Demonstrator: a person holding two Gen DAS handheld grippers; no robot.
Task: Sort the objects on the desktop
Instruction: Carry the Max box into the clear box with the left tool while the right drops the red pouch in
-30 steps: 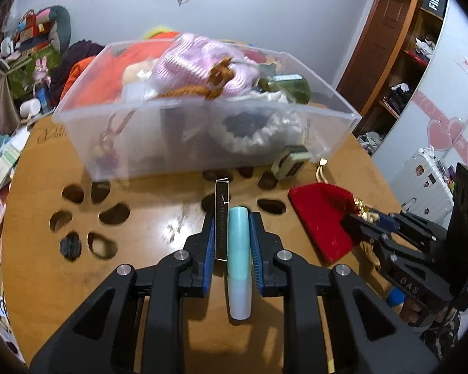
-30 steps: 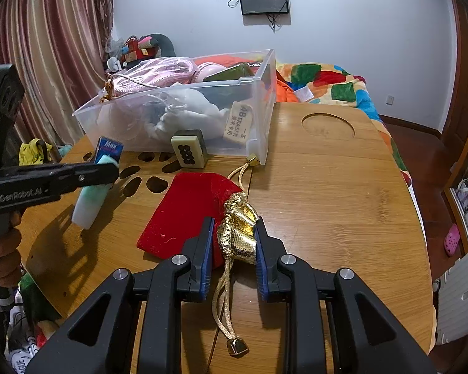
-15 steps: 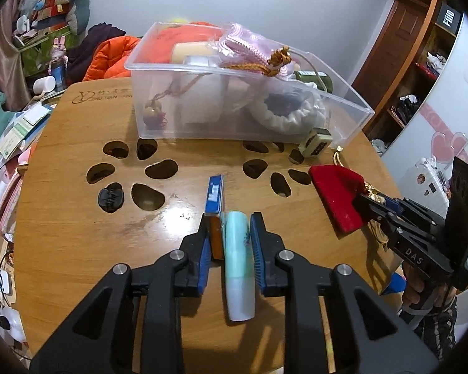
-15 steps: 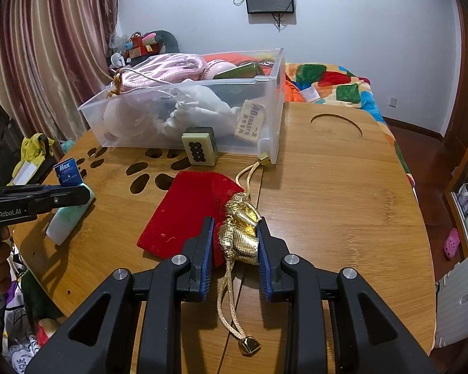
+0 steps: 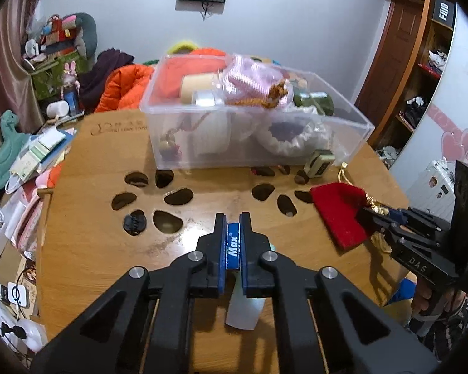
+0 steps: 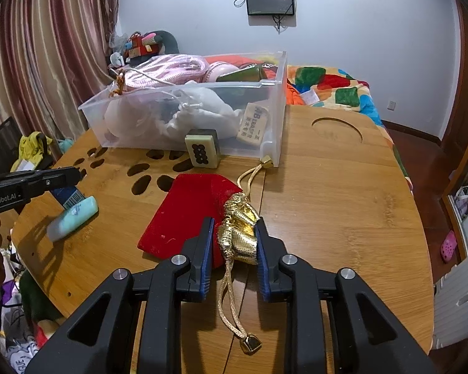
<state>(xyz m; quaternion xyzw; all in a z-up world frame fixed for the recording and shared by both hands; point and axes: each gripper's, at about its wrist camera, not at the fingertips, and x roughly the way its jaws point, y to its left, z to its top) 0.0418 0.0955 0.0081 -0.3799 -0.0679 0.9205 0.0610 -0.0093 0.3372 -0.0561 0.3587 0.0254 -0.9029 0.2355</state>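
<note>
My left gripper (image 5: 232, 233) is shut on a small blue "Max" box (image 5: 233, 247) low over the round wooden table (image 5: 87, 243). A pale teal tube (image 5: 243, 307) lies on the table under the jaws; it also shows in the right wrist view (image 6: 73, 217), free of the fingers. My right gripper (image 6: 234, 240) is shut on the gold top (image 6: 238, 233) of a red drawstring pouch (image 6: 184, 215) that lies flat on the table. A clear plastic bin (image 5: 252, 118) full of items stands at the far side.
A mahjong-tile block (image 6: 202, 151) leans against the bin's front. A black hair clip (image 5: 134, 222) sits in a table cutout. The pouch's gold cord and bell (image 6: 249, 342) trail toward the near edge. Papers (image 5: 37, 155) clutter the floor at the left.
My left gripper has pulled back from the bin and come down to the table. The teal tube has dropped out of the jaws and lies flat; only the blue box stays gripped. The right gripper holds still.
</note>
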